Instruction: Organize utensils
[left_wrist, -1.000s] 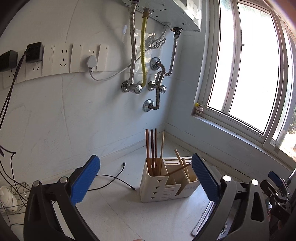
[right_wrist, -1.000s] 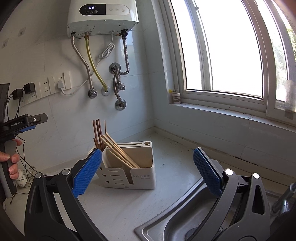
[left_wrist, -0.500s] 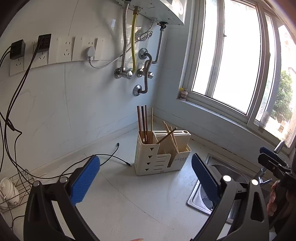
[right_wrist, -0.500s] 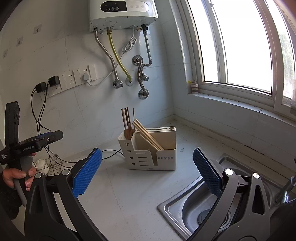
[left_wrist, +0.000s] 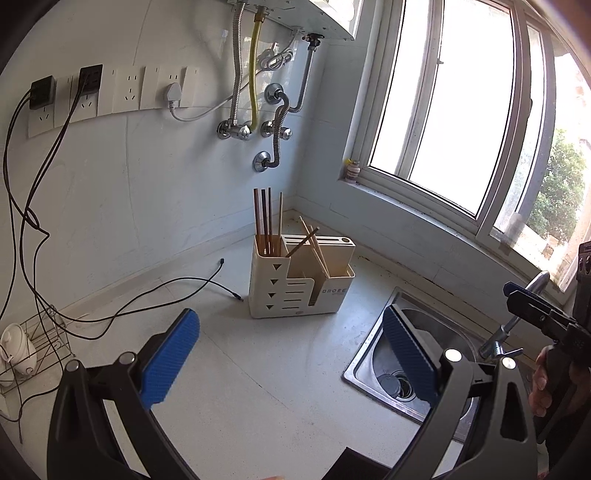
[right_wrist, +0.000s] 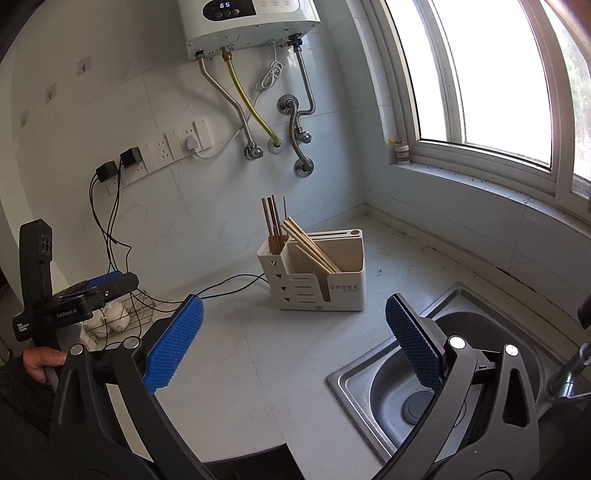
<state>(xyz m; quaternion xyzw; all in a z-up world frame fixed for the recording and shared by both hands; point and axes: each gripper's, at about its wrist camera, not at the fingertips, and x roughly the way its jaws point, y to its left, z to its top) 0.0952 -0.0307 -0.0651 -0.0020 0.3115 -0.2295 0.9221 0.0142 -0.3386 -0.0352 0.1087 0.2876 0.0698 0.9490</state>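
Observation:
A cream utensil holder (left_wrist: 299, 284) (right_wrist: 317, 277) stands on the white counter near the corner of the wall. Dark brown chopsticks (left_wrist: 264, 218) (right_wrist: 273, 225) stand upright in its left compartment. Pale chopsticks (left_wrist: 316, 247) (right_wrist: 310, 247) lean across the wider compartment. My left gripper (left_wrist: 288, 358) hangs open well in front of the holder, with nothing between its blue pads. My right gripper (right_wrist: 291, 347) is also open and empty, back from the holder. Each gripper shows at the edge of the other's view, held by a hand.
A steel sink (left_wrist: 410, 362) (right_wrist: 424, 380) with a tap (left_wrist: 517, 317) lies to the right of the holder. Black cables (left_wrist: 147, 291) trail over the counter from wall sockets (left_wrist: 110, 92). A wire rack with a white pot (left_wrist: 18, 350) sits far left. A water heater (right_wrist: 251, 22) hangs above.
Both grippers have pulled back and away from the holder, which now looks smaller and farther off. More of the counter and sink has come into view. Both stay open.

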